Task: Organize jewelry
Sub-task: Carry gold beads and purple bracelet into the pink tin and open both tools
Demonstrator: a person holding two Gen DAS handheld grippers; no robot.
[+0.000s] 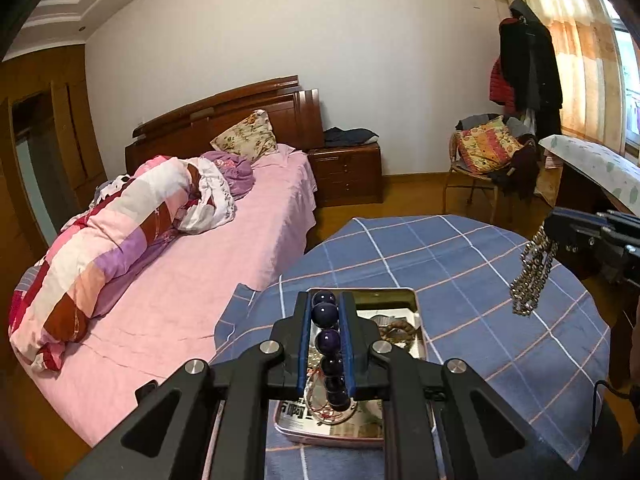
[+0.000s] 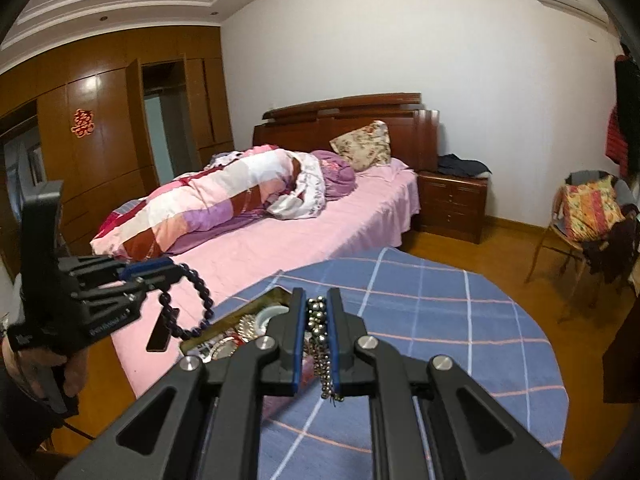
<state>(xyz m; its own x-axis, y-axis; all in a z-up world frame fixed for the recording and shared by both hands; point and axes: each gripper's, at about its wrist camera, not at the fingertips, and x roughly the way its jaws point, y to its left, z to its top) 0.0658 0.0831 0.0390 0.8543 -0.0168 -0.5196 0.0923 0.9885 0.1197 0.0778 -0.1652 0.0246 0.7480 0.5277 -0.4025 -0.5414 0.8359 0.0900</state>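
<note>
My left gripper is shut on a bracelet of dark purple beads and holds it above a metal tray with more jewelry, on the blue checked tablecloth. In the right wrist view the left gripper is at the left, with the purple bracelet hanging in a loop. My right gripper is shut on a silver bead chain that dangles above the cloth beside the tray. In the left wrist view the right gripper holds the chain at the right.
A bed with pink sheets and a rolled quilt stands close to the table's left edge. A wooden nightstand and a chair piled with cushions stand by the far wall. A black phone-like object lies on the bed's edge.
</note>
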